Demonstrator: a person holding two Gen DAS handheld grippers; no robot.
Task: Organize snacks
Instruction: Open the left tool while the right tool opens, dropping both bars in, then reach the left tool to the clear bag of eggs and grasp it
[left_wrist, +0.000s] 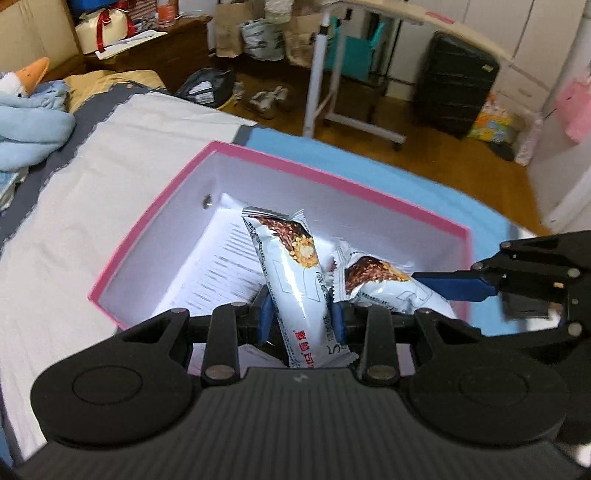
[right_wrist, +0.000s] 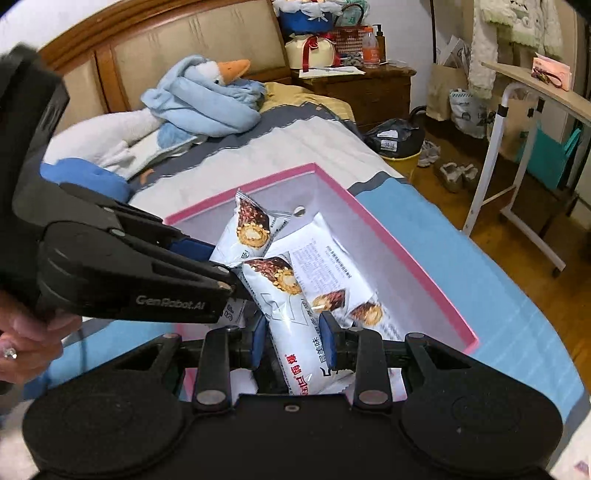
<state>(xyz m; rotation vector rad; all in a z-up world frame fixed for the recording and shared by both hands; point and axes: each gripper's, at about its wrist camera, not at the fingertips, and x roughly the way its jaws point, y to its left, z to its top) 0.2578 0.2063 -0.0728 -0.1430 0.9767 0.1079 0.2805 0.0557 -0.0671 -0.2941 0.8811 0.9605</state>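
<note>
- My left gripper (left_wrist: 302, 317) is clamped on one snack bar (left_wrist: 291, 280), hanging right over the pink-rimmed box (left_wrist: 155, 221).
- My right gripper (right_wrist: 293, 341) pinches a second bar (right_wrist: 291, 317), also above the box, just beside the left one.
- Inside the box there's a bigger snack pack (right_wrist: 332, 269) lying flat.
- Beyond the box, a blue blanket (right_wrist: 207, 107) sits bunched near the headboard (right_wrist: 159, 48).

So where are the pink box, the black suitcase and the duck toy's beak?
pink box (left_wrist: 325, 173), left wrist view, far rim.
black suitcase (left_wrist: 454, 85), left wrist view, front face.
duck toy's beak (right_wrist: 233, 68), right wrist view, middle of the orange beak.
</note>
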